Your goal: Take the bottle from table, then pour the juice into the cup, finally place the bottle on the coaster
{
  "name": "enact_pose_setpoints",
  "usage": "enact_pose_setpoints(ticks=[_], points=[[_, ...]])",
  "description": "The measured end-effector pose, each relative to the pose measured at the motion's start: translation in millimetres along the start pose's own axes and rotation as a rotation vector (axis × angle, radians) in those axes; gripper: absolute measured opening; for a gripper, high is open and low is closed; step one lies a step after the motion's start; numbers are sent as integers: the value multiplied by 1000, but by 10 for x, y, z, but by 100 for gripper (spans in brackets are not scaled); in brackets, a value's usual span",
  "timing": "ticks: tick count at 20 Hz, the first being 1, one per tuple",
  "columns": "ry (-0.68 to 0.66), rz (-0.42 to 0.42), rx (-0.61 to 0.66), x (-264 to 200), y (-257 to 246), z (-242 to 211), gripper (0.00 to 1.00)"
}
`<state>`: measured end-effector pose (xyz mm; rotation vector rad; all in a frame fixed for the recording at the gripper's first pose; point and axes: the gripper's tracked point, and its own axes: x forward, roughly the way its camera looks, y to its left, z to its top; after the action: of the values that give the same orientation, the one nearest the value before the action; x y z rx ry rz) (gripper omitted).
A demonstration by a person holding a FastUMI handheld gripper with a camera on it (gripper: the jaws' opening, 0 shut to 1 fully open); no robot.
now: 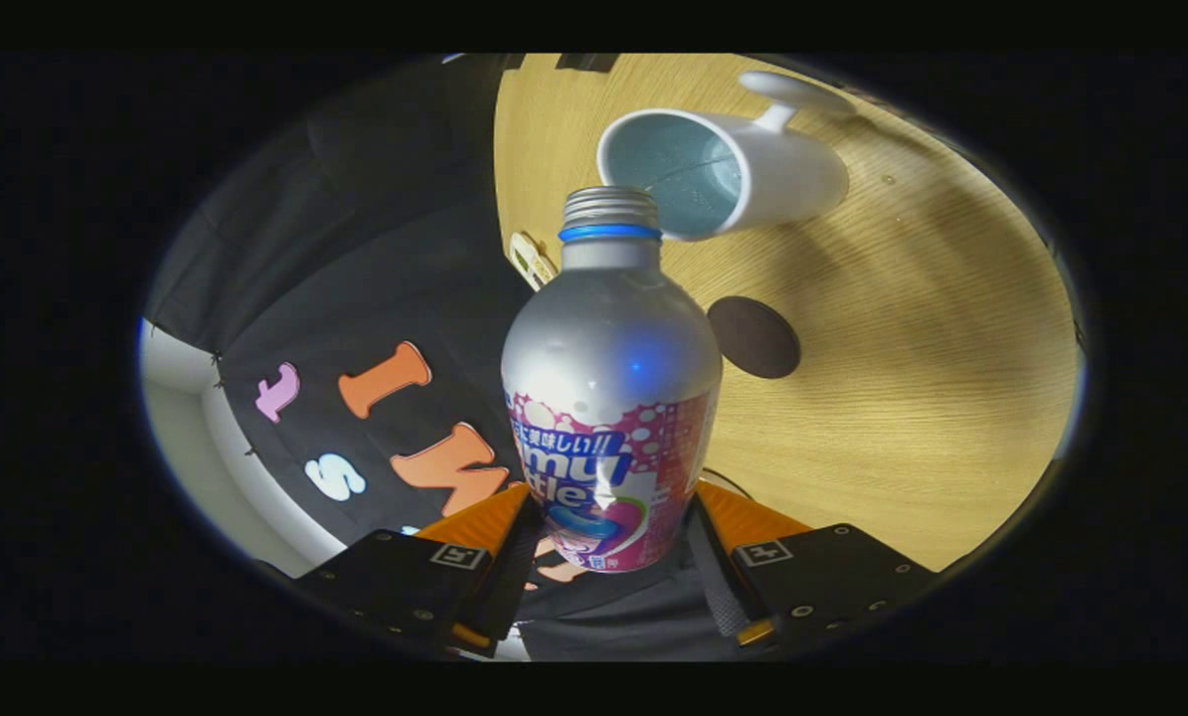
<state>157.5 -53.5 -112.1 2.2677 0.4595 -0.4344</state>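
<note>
**Bottle tipped toward the cup, pinched in the jaws**

Bottle [610,398] sits between the two fingers of the gripper [608,542], and the jaws pinch it on both sides at the printed lower part of its body. Its silver shoulder and neck run away from the jaws, ending in an uncapped threaded mouth with a blue ring just under the thread.

Just beyond the bottle's mouth lies the opening of the white cup [723,174]. The mouth overlaps the near rim of the cup as seen from the gripper; whether they touch cannot be told. The cup's inside looks pale blue-grey, and its handle sticks out on the far side. No stream of juice can be made out.

Beside the bottle's shoulder, on the right finger's side and nearer than the cup, a dark round coaster [754,337] lies flat on the wooden worktop [932,378], apart from both the cup and the bottle. On the other side of the bottle's neck, a small pale object [532,261] lies at the worktop's edge; it is too small to identify.
</note>
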Motion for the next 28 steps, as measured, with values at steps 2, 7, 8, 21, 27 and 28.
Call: enact_pose_setpoints(ticks=[2,7,8,21,27,28], points=[[-1,-4,8,-4,2,3,76],[-2,9,27,-33,69,16,76],[-2,11,33,-31,85,20,76],[0,10,84,-57,124,31,76],[3,15,92,-53,137,27,76],[11,17,102,-65,124,19,76]])
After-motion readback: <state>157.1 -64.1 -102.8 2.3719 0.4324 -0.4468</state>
